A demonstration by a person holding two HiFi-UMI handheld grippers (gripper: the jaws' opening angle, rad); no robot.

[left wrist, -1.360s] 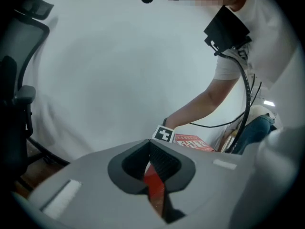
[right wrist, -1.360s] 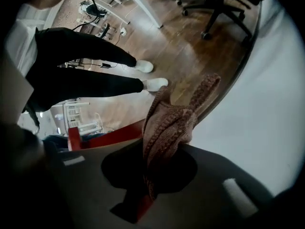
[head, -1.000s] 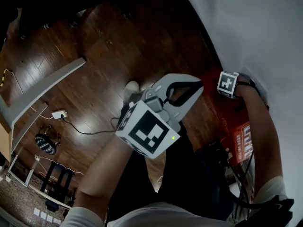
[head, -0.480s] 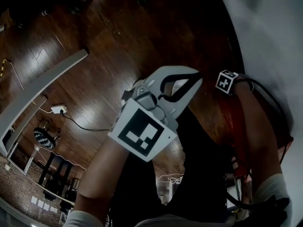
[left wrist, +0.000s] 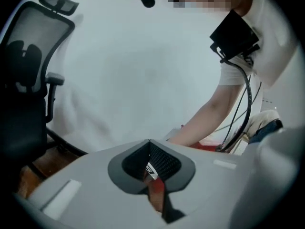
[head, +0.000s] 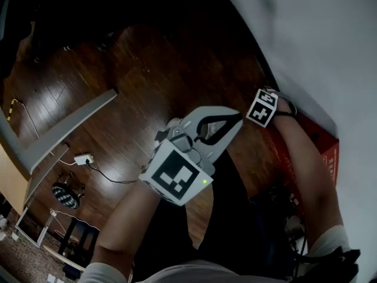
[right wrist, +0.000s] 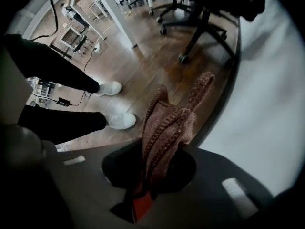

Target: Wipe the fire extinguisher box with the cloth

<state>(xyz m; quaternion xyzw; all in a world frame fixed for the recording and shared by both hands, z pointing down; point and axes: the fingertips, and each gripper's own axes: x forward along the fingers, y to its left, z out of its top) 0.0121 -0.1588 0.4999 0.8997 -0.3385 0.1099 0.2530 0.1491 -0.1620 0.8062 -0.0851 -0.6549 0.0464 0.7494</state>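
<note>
The red fire extinguisher box (head: 321,146) stands on the floor against the white wall (head: 330,52); a strip of it also shows past the forearm in the left gripper view (left wrist: 209,145). My right gripper (right wrist: 155,149) is shut on a brown knitted cloth (right wrist: 169,125) that sticks up out of the jaws, close to the wall. In the head view only its marker cube (head: 263,107) shows, just above the box. My left gripper (head: 234,119) is held in mid-air left of the box, and its jaws (left wrist: 149,142) are shut with nothing between them.
Dark wood floor (head: 147,69) lies below. A grey desk edge (head: 65,125) and a power strip with cable (head: 82,158) are at the left. Office chairs (right wrist: 200,13) (left wrist: 28,70) stand nearby. The person's white shoes (right wrist: 116,119) are on the floor beside the box.
The head view has swung. The right gripper's marker cube has shifted a little left along the wall, and more of the red box shows. Both grippers stay shut.
</note>
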